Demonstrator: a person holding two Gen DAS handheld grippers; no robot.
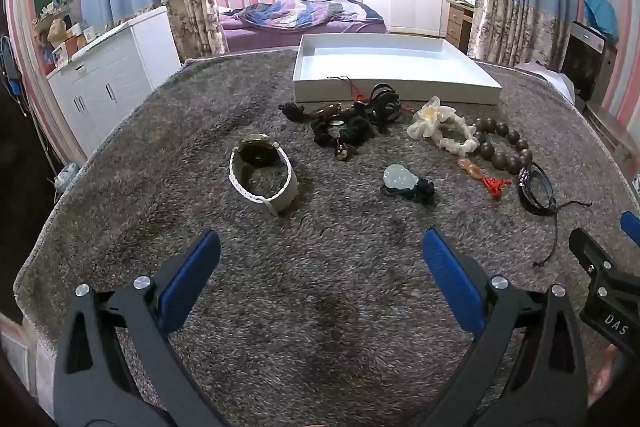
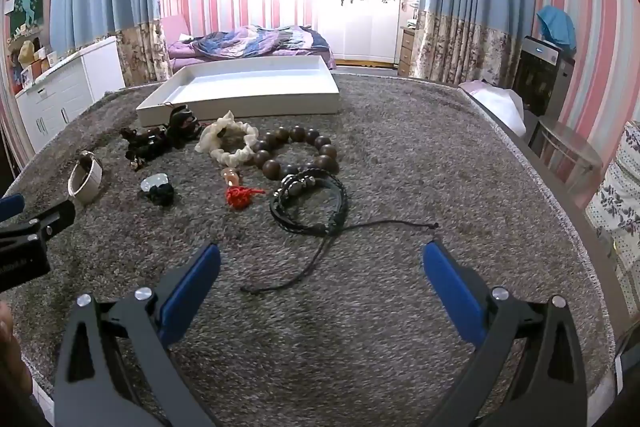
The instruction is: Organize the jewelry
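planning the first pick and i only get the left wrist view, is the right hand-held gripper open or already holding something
observer: Open and empty. In the right wrist view the right hand-held gripper has both fingers spread wide over the grey carpet.
operator: ok and the black bracelet near it, is its cord clear of that gripper
observer: Not quite. One loose tail of the black braided bracelet ends on the carpet inside the open gap, close to the finger on the picture's left.
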